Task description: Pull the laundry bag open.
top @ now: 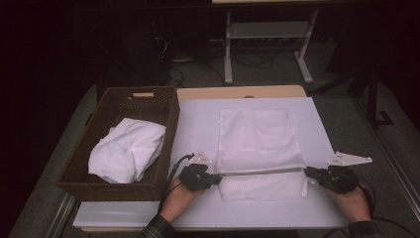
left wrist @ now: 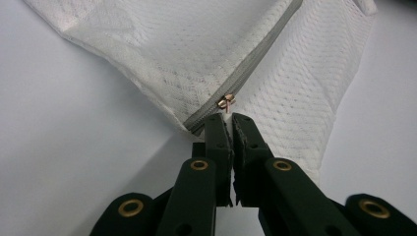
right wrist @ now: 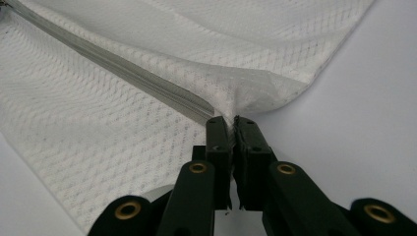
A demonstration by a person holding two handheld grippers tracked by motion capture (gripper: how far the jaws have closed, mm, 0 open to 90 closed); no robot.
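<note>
A white mesh laundry bag (top: 260,144) lies flat on the white table, its grey zipper (top: 261,171) running left to right near the front. My left gripper (top: 217,179) is shut on the zipper's pull tab at the bag's left end; in the left gripper view the brass slider (left wrist: 226,102) sits just beyond the closed jaws of that gripper (left wrist: 231,118). At the bag's right end my right gripper (top: 308,172) is shut on the mesh fabric; in the right gripper view the cloth (right wrist: 246,88) bunches up at this gripper (right wrist: 232,120) beside the zipper (right wrist: 123,66).
A dark wicker basket (top: 168,124) stands at the left of the table with a bundled white cloth (top: 128,148) inside. The table's front edge (top: 208,223) lies close below the hands. Metal frame legs (top: 228,44) stand beyond the far edge.
</note>
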